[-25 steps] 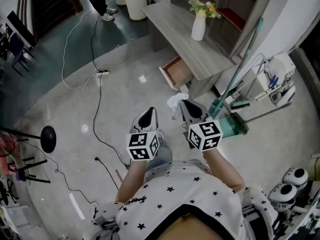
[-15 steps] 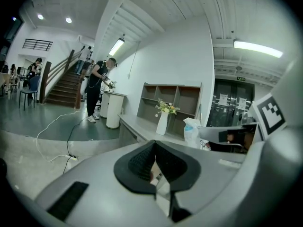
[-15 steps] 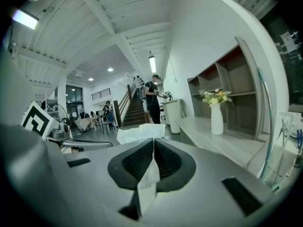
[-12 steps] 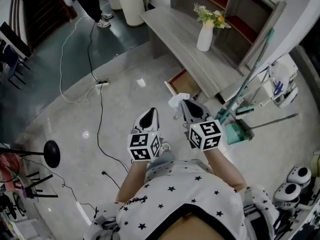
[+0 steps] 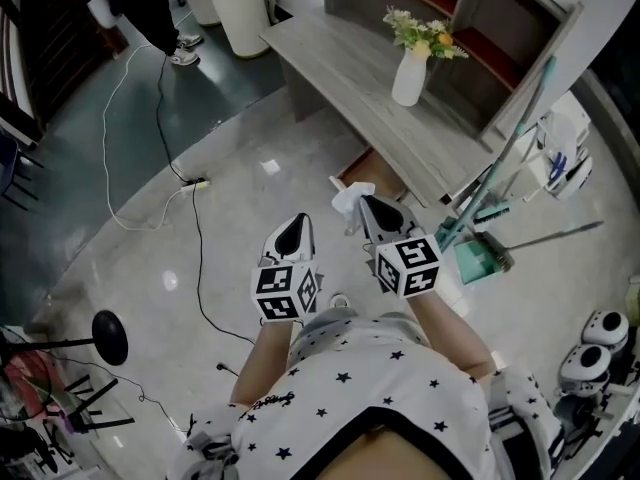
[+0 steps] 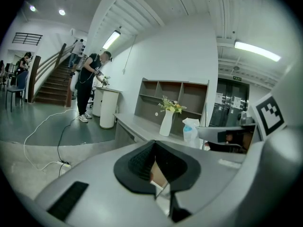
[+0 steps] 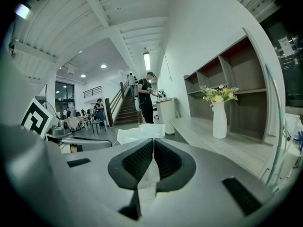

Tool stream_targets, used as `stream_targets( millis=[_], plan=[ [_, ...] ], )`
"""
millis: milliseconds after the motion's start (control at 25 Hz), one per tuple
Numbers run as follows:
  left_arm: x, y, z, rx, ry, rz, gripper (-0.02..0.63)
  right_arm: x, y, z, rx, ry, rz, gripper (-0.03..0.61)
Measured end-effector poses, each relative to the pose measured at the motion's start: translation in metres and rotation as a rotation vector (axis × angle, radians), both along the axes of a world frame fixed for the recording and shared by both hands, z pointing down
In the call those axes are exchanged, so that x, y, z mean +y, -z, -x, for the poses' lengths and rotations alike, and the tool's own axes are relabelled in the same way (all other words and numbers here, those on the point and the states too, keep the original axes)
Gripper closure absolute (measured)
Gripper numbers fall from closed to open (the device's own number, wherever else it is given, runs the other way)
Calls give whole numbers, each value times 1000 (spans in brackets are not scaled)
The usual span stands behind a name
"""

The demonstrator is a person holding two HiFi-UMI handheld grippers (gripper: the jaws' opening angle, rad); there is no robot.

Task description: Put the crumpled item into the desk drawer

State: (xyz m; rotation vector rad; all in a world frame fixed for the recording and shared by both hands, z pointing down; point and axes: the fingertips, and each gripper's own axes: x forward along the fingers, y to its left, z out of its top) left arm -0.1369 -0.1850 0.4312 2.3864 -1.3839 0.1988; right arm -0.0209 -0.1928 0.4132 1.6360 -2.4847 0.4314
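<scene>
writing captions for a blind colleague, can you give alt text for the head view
Seen from above, the right hand-held gripper pinches a crumpled white item near an open drawer under a grey desk. The left hand-held gripper is beside it, shut and empty. A white vase of flowers stands on the desk.

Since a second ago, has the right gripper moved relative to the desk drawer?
Yes. The right gripper, shut on the crumpled tissue, has come closer to the open drawer under the desk.
</scene>
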Motion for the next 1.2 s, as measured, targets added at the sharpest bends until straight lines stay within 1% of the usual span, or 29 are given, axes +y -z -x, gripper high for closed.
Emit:
stream_targets(
  millis=[280,520,840,1040,1200],
  plan=[
    [-26,-19,-1,1,-34,43,601,-24,-26,-7,-2,-64,57,575],
    [-45,-47,-16,-18,-52,97,601,-47,-60,-32,20,-107,105,575],
    [-77,-74,-36,-10,-42,149,601,-89,-121,-70,66,-166,190,575],
    [-100,-96,-46,-19,-40,196,601,-116,-169,-82,63,-193,269,575],
    [-117,-117,-55,-27,-33,221,601,-133,-210,-88,89,-190,329,575]
  ],
)
